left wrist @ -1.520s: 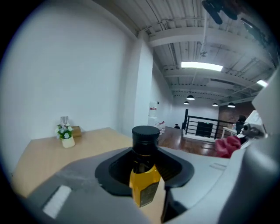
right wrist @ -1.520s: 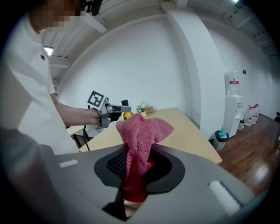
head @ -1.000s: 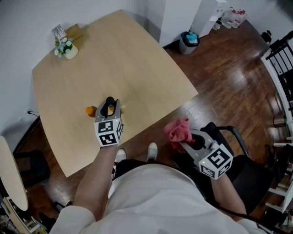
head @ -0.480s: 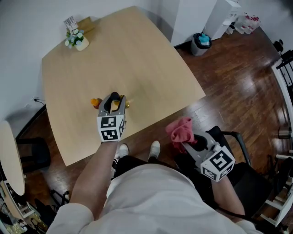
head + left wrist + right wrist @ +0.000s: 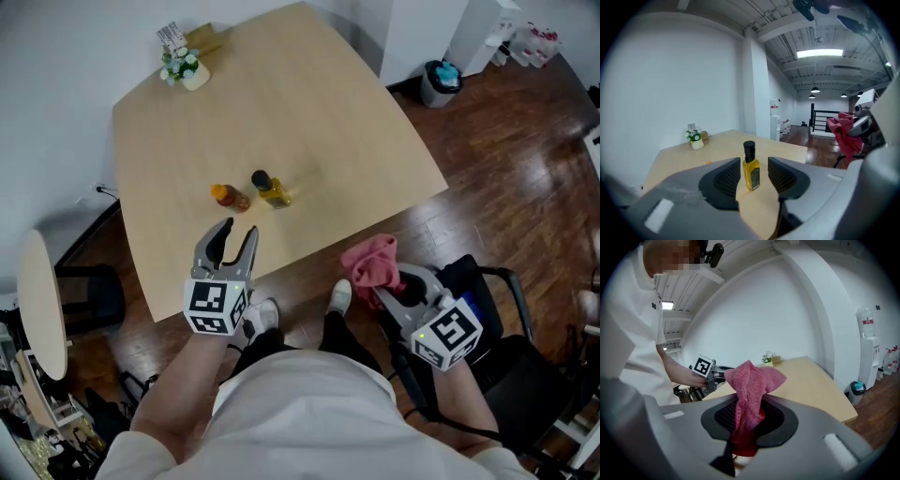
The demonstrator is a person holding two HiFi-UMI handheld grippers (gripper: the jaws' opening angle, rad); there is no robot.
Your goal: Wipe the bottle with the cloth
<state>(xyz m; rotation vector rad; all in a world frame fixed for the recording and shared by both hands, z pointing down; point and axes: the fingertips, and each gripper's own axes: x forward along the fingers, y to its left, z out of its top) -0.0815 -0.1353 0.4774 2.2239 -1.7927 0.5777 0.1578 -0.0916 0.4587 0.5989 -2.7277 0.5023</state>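
Observation:
A small bottle (image 5: 272,190) of yellow liquid with a black cap stands upright on the light wooden table (image 5: 309,112). My left gripper (image 5: 232,232) is open near the table's front edge, a short way back from the bottle. In the left gripper view the bottle (image 5: 750,168) shows in the gap between the jaws, beyond them and untouched. My right gripper (image 5: 394,286) hangs off the table over the floor, shut on a pink cloth (image 5: 372,262). That cloth (image 5: 752,390) bunches up out of the right gripper (image 5: 749,420).
A small orange object (image 5: 228,196) lies just left of the bottle. A little flower pot (image 5: 184,67) sits at the table's far corner. A black chair (image 5: 492,314) is beneath my right gripper, a bin (image 5: 441,82) stands on the wooden floor, and a round table (image 5: 42,309) lies to the left.
My left gripper was around the bottle; it has drawn back toward the table's front edge, open, and the bottle stands free. The right gripper still holds the cloth in about the same place.

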